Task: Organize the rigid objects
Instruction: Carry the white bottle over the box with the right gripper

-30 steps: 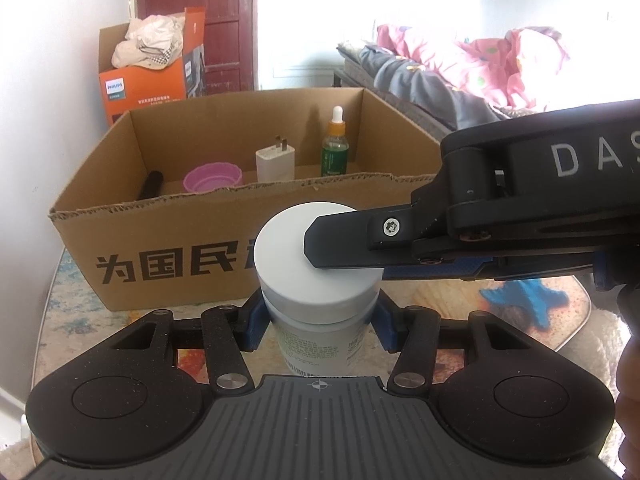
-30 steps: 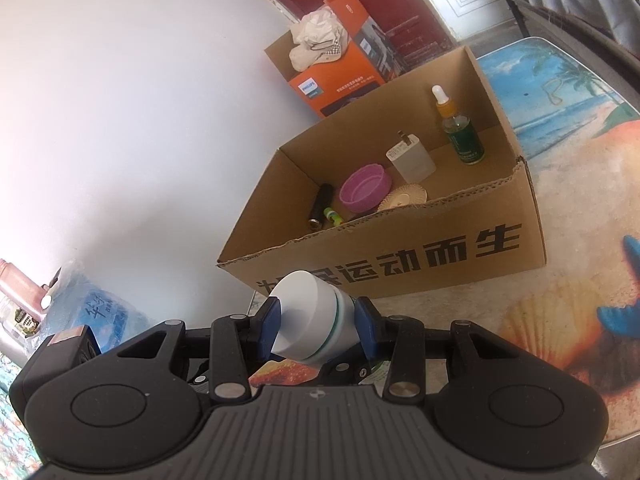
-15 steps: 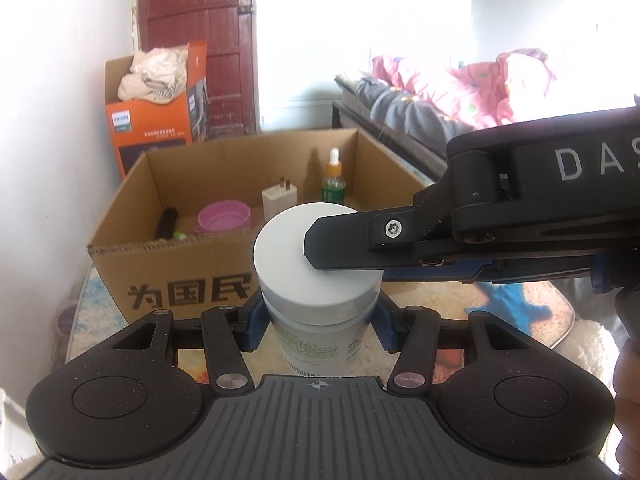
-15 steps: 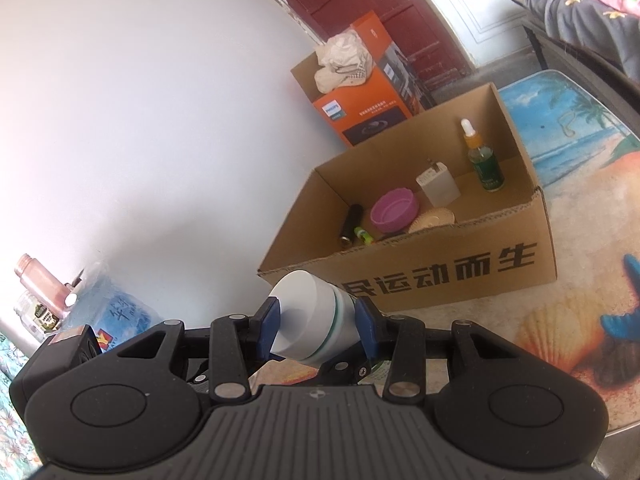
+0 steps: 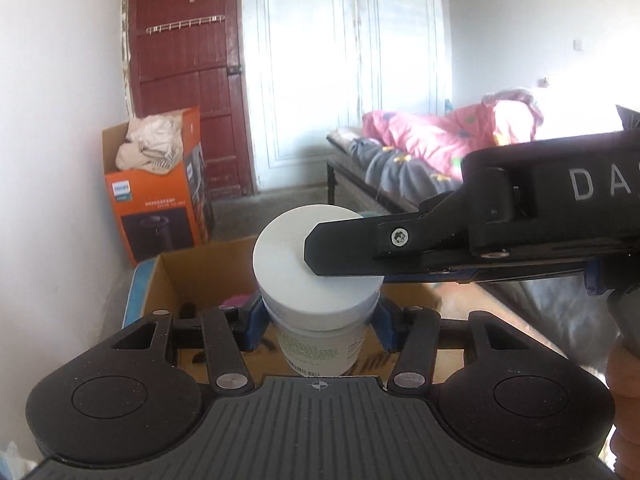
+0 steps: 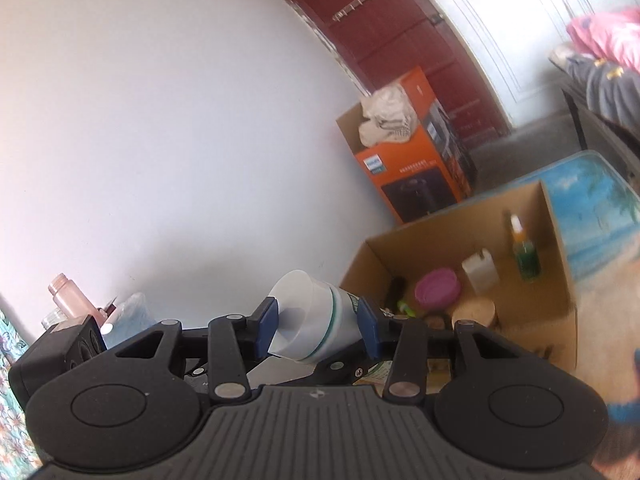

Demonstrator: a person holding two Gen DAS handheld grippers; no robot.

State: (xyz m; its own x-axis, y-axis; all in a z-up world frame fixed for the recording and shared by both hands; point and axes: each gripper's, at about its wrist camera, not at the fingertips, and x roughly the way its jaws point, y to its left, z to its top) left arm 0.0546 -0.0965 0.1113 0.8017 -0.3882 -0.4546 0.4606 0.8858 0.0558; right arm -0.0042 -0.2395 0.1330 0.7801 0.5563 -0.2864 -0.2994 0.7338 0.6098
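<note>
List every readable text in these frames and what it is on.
"DA", cut off by the frame edge: right gripper body.
"PHILIPS", just legible: orange box.
Orange box's smaller line: too small to read.
Jar label: fine print, unreadable.
Cardboard box front print: hidden or blurred.

Jar (image 5: 318,276) label too small and blurred to read; lower body hidden behind left gripper (image 5: 318,322) housing. Part of lid covered by right gripper (image 5: 344,250) finger, whose body runs off right edge, lettering cut after "DA". Box (image 5: 192,272) mostly hidden behind jar and housing in left view; only a dark thing (image 5: 186,310) and a pink scrap (image 5: 236,301) of its contents showing, neither identifiable. In right view, box (image 6: 532,304) contents motion-blurred: bottle (image 6: 524,254), white block (image 6: 480,272), pink bowl (image 6: 436,290) soft-edged; small items near front wall indistinct. Box print hidden. Tabletop (image 6: 592,224) pattern smeared, cut by right edge. Bed (image 5: 440,148) overexposed at far end.
</note>
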